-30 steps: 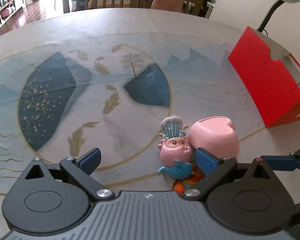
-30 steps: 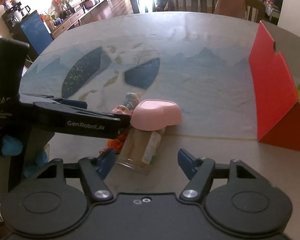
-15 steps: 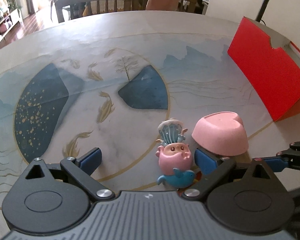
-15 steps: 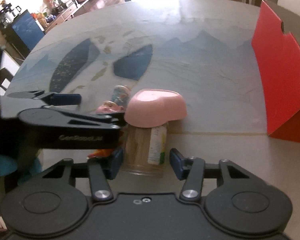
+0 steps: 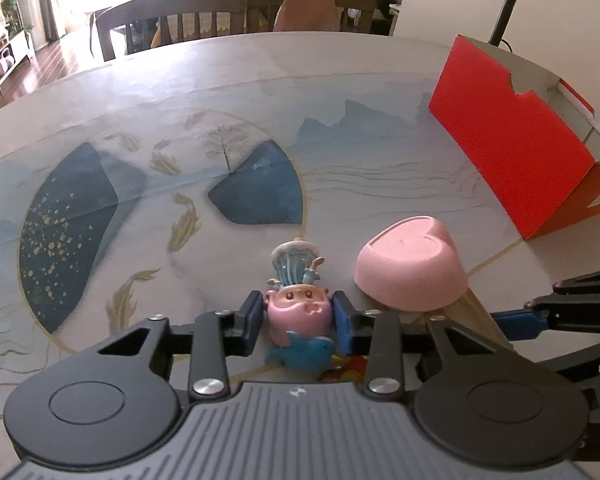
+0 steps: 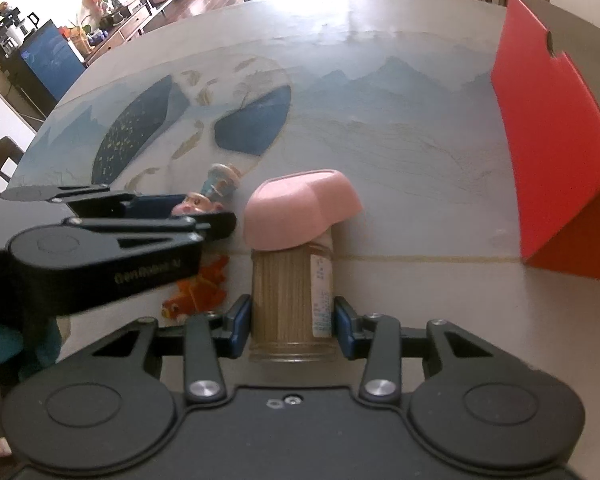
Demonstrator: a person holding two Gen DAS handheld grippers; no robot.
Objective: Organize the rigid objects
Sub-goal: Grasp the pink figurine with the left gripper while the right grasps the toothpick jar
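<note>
Left gripper clamped on pink figurine, pads on both flanks. Right gripper clamped on toothpick jar, which lies pointing away from us, pink cap at far end. Red box ahead-right of both. We judge step as lift: we raise straight, right first to avoid crossing; orange fish lies just left of jar, so we avoid dragging.

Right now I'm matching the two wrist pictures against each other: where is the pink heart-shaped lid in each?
Left wrist: pink heart-shaped lid lies right of centre, beside the pink figurine.
Right wrist: it sits at centre, capping the toothpick jar.
Shared landmark: the red box, at the right in both.
</note>
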